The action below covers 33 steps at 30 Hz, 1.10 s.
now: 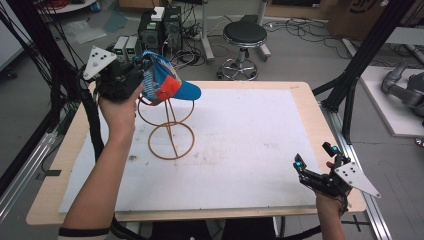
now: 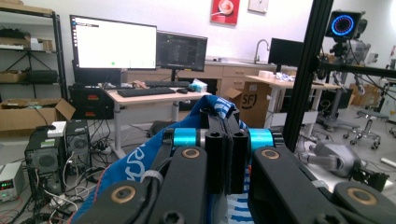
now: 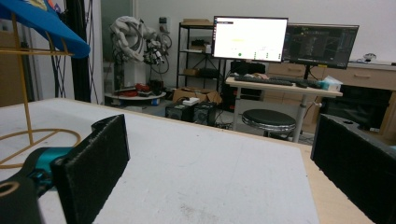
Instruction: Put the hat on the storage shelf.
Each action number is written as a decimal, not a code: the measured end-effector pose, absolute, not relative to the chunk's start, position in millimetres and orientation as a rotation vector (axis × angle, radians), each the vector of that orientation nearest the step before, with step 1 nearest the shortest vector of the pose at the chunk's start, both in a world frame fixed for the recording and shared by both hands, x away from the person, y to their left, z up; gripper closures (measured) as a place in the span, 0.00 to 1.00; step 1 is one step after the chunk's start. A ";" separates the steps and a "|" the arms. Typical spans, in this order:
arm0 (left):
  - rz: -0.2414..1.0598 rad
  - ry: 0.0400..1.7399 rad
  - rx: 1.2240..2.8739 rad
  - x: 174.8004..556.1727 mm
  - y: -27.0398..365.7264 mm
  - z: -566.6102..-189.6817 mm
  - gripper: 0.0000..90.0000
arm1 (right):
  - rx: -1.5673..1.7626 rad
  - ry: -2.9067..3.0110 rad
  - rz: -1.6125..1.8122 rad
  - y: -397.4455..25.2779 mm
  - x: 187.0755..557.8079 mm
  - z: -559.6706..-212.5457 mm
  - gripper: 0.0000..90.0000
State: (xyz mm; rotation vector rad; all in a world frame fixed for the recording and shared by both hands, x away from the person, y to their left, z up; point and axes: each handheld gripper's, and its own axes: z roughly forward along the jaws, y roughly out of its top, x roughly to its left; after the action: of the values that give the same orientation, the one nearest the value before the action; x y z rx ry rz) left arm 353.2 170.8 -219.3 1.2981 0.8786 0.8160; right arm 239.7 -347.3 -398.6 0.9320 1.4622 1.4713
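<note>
1. Where the left gripper (image 1: 134, 67) is raised over the table's far left corner, its jaws are pressed together on the back of the cap (image 1: 162, 80); in the left gripper view the two black jaws meet with blue fabric (image 2: 140, 161) pinched between them.
2. Left hand (image 1: 119, 107) grasps the gripper body from below; the grey plate (image 1: 98, 61) sits on top, tilted.
3. Cap: blue, with a red side patch and a blue brim pointing toward the table's right edge. It sits on the top of the wire stand (image 1: 169, 131), held slightly tilted.
4. Wire stand: gold rings on a thin stem, base ring flat on the white mat (image 1: 240, 145), in the far left part of the table.
5. Right gripper (image 1: 311, 170): near the near right corner, jaws spread wide apart, nothing between them. The right gripper view confirms the gap, with bare mat beyond.
6. Right gripper and cap are well apart.
</note>
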 end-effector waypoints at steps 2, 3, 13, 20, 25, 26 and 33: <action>0.819 0.875 1.312 352.3 168.2 -221.3 0.99 | 0.927 1.462 1.471 -347.0 240.3 -398.2 0.05; 0.819 0.875 1.313 352.0 167.6 -221.9 0.99 | 0.927 1.462 1.472 -346.9 240.4 -398.2 0.05; 0.811 0.896 1.343 354.0 165.5 -228.6 0.85 | 0.926 1.463 1.472 -347.2 240.4 -398.0 0.05; 0.827 0.904 1.309 352.3 169.8 -225.9 0.69 | 0.931 1.457 1.476 -347.5 240.4 -397.8 0.05; 0.836 0.923 1.303 351.8 172.8 -225.2 0.54 | 0.927 1.462 1.476 -346.2 240.6 -397.9 0.05; 0.833 0.925 1.300 351.7 173.5 -225.1 0.50 | 0.927 1.463 1.476 -346.1 240.6 -397.9 0.05; 0.844 0.943 1.303 352.2 177.2 -225.1 0.30 | 0.926 1.463 1.476 -346.0 241.1 -398.3 0.05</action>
State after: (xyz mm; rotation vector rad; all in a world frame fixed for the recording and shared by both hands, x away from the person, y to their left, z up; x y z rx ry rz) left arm 352.2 177.2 -225.1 1.3026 0.9430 0.8439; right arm 241.1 -346.0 -398.3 0.9257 1.4634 1.4757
